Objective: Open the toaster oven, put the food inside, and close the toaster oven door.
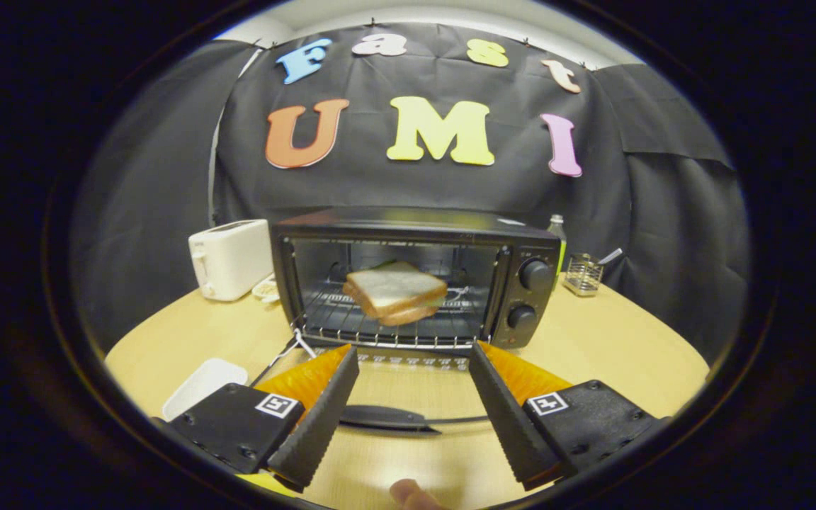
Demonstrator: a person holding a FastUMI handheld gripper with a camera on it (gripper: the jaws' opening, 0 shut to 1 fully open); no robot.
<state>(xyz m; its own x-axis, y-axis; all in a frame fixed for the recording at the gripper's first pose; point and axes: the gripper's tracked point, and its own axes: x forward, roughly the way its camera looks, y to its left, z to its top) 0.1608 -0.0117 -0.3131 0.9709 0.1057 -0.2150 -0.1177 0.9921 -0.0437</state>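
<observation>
A black toaster oven (528, 244) stands on the wooden table, its glass door (408, 386) folded down flat toward me. The door's dark handle (383, 418) lies between my fingers. A sandwich (395, 292) of white bread rests on the wire rack (351, 322) inside the oven, slightly tilted. My gripper (414, 354) is open, with nothing between its fingers, hovering over the lowered door and just short of the oven's mouth.
A white toaster (229, 258) stands left of the oven, with a small dish (265, 288) beside it. A white tray (202, 386) lies at the near left. A wire holder (583, 274) and a bottle (557, 228) are behind the oven's right side. A fingertip (408, 494) shows below.
</observation>
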